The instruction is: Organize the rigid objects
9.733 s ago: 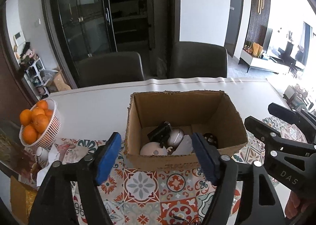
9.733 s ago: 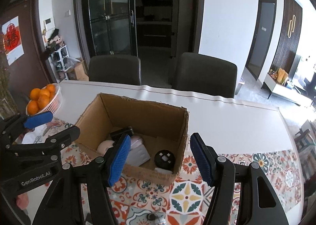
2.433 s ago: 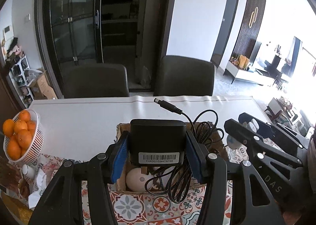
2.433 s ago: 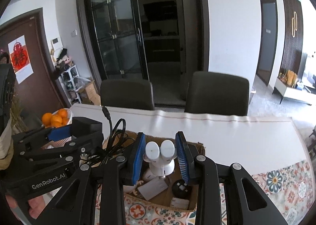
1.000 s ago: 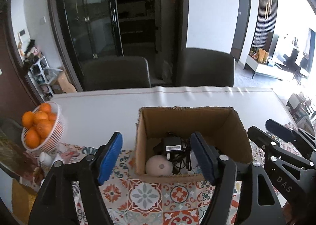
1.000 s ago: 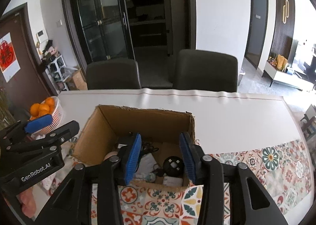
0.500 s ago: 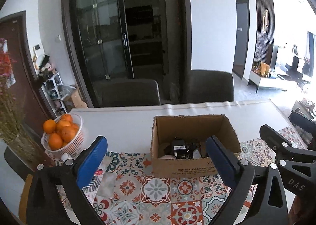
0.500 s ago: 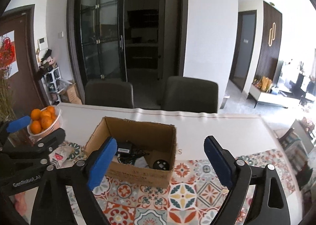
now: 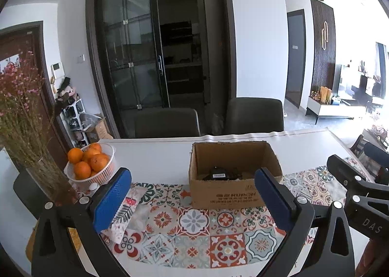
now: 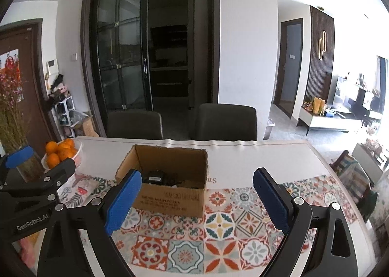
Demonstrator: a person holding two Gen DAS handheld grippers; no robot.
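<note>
- The cardboard box [image 9: 235, 181] sits on the desk [image 9: 155, 155] ahead of both tongs, well apart from them; inside it a black adapter [image 9: 218, 174] with its cable lies low against the near wall, and the rest of the contents are too hidden to tell
- The left tongs [image 9: 193, 200] stand wide with nothing between the blue pads; their jaws have just been opening; the box shows in the gap beyond them, toward the right pad
- The right tongs [image 10: 197, 200] also stand wide and empty, their jaws having just been opening; the box lies ahead, nearer the left pad
- A patterned runner [image 9: 194, 226] lies under the box and below both tongs; a small printed packet [image 9: 124, 213] lies just behind the left pad of the left tongs
- A bowl of oranges [image 9: 91, 164] and a vase of dried flowers [image 9: 26, 131] stand ahead and left of the left tongs
- Risks, as judgement: with the box looking packed, the task seems near done; a low sweep of the left tongs could drag the packet or runner, shifting the box; a swing left could knock the vase or bowl; the cable may snag if anything is pulled out again
</note>
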